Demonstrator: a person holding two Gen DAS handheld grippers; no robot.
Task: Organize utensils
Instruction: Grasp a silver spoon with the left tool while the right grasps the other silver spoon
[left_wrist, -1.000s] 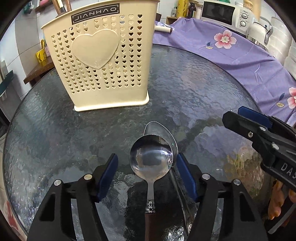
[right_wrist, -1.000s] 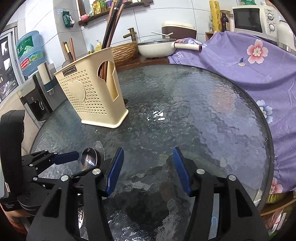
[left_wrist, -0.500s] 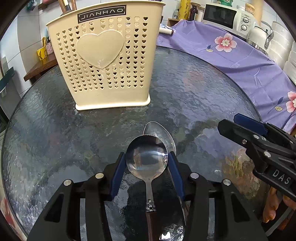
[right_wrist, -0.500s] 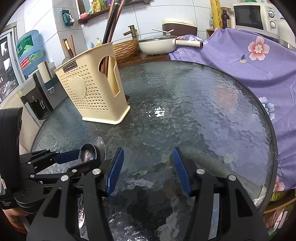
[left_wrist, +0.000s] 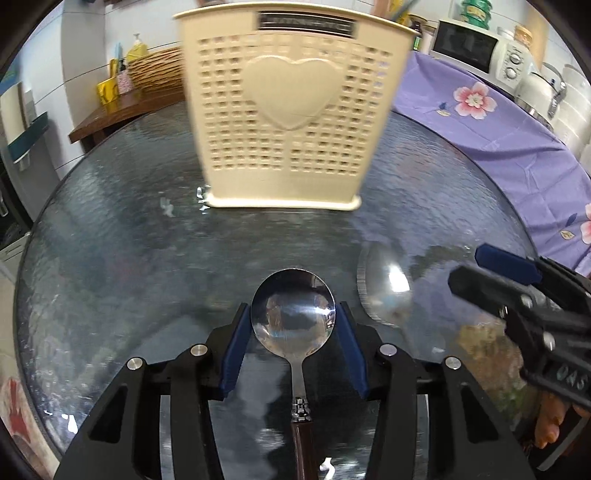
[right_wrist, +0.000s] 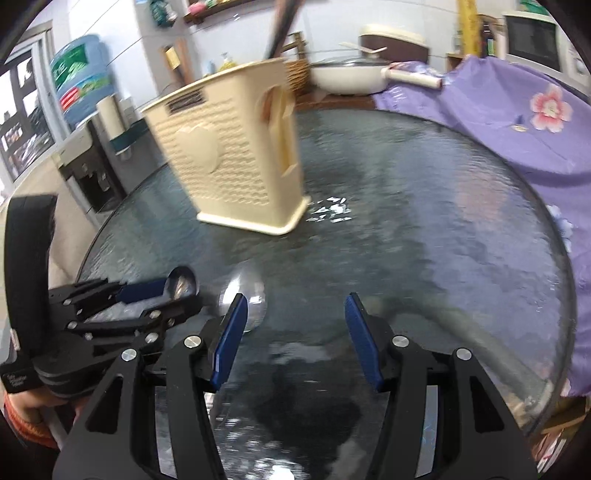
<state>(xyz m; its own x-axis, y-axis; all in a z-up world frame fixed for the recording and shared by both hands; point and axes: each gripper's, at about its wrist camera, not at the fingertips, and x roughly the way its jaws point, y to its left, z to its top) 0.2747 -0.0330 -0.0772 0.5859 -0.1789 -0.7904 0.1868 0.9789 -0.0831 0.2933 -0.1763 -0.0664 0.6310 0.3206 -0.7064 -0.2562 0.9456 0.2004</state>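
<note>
With one spoon pinched and another still lying flat, the sorting is only partly done.

Nearest, the left gripper clamps the bowl of a round spoon between its blue pads, seemingly lifted off the glass table in front of the cream utensil holder; the right gripper hangs spread and empty. A second spoon lies on the glass on the near side of the holder. Both, I judge, are bound for the holder, which already has dark chopsticks in it. Beyond it: purple floral cloth, a microwave, a water jug.
</note>
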